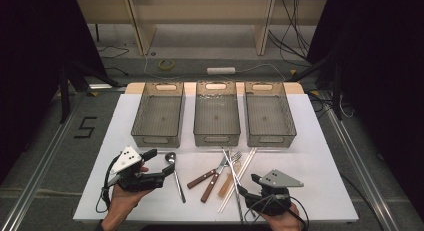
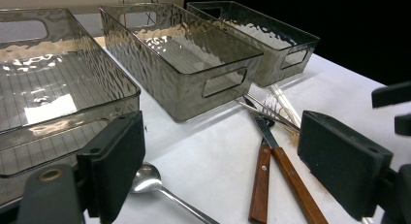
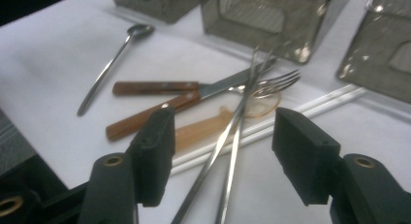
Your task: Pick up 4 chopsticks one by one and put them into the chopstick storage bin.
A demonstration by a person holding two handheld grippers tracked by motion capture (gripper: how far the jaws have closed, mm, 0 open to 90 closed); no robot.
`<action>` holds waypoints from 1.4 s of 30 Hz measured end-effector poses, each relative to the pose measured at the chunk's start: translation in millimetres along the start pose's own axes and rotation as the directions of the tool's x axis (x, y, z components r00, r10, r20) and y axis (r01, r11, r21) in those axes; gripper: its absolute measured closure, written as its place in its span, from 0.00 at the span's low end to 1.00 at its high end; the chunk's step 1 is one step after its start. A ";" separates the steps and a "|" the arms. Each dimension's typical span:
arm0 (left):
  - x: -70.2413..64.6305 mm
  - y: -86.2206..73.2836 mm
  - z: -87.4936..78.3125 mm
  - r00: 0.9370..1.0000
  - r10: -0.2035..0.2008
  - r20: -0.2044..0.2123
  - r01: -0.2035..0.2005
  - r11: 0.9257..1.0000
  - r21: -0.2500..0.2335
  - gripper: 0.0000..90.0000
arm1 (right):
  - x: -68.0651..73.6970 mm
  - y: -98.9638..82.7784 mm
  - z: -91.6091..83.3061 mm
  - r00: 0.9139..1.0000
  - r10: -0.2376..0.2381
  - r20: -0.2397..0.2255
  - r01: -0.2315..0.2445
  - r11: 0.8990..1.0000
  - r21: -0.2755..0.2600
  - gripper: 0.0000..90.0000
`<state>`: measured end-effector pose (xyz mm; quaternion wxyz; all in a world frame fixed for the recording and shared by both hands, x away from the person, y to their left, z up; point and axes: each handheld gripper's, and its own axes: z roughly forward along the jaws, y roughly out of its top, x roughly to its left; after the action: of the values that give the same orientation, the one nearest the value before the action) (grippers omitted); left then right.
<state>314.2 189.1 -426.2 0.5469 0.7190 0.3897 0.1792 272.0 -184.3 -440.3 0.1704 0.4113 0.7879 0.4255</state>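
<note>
Nearest to us, our right gripper [image 1: 256, 183] hovers low over the near right part of the white table sheet [image 1: 320, 156], jaws spread with nothing between the pads; in the right gripper view they straddle the near ends of the pair of thin shiny metal chopsticks [image 3: 231, 132]. We judge these light, stiff and slippery, prone to roll or scissor apart, so we would pinch both together across their middle, where they lie closest. Our left gripper [image 1: 159, 167] sits at the near left, jaws also wide and empty, pointing toward the long-handled steel spoon [image 1: 175, 175]. Just left of the chopsticks lie two wooden-handled knives [image 1: 207, 179]; the wood should give surer grip than the blades. A steel fork [image 3: 271, 83], an amber plastic spoon [image 3: 228, 120] and white plastic chopsticks [image 3: 310, 107] overlap there. Farther off stand three empty smoky clear plastic bins [image 1: 216, 113] in a row
</note>
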 end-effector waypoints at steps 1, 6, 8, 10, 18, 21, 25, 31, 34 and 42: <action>0.1 0.0 0.0 1.000 0.001 0.000 -0.001 1.000 0.001 0.19 | 0.0 0.0 0.0 1.000 0.000 0.000 0.000 1.000 0.000 0.49; 0.3 -0.1 0.6 1.000 0.001 0.001 -0.001 1.000 0.002 0.19 | 4.6 -2.8 8.3 1.000 -0.011 -0.020 0.013 0.998 0.057 0.56; 0.0 0.0 0.8 1.000 0.002 0.000 -0.002 1.000 0.003 0.19 | 4.0 -5.0 14.1 0.999 0.011 -0.038 -0.007 0.994 0.109 0.59; -0.2 0.1 0.8 1.000 0.003 0.000 -0.003 1.000 0.003 0.19 | 4.3 -5.7 15.4 0.999 0.010 -0.040 -0.005 0.992 0.126 0.61; -0.2 0.1 1.2 1.000 0.008 0.001 -0.008 1.000 0.004 0.19 | 11.5 -10.3 28.8 0.999 -0.029 -0.030 0.035 0.972 0.231 0.66; -0.2 0.1 1.2 1.000 0.011 0.000 -0.011 1.000 0.006 0.19 | 13.2 -11.1 31.9 0.998 -0.040 -0.038 0.048 0.966 0.253 0.68; -0.3 0.2 1.5 1.000 0.010 0.001 -0.010 1.000 0.005 0.19 | 12.5 -12.4 37.7 0.998 -0.053 -0.024 0.058 0.956 0.288 0.70; -1.1 0.2 1.5 1.000 0.015 0.000 -0.015 1.000 0.010 0.19 | 13.3 -13.2 42.6 0.998 -0.066 -0.014 0.067 0.948 0.311 0.71; -1.2 0.2 1.5 1.000 0.016 0.001 -0.016 1.000 0.010 0.19 | 14.0 -13.2 44.0 0.998 -0.068 -0.012 0.068 0.943 0.324 0.71; -1.3 0.2 1.8 1.000 0.018 0.001 -0.018 1.000 0.013 0.19 | 15.9 -13.7 46.3 0.995 -0.100 -0.001 0.095 0.938 0.334 0.72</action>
<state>314.7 187.0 -426.4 0.5409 0.7261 0.3839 0.1813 284.1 -151.3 -477.0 0.1256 0.3981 0.8666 0.2736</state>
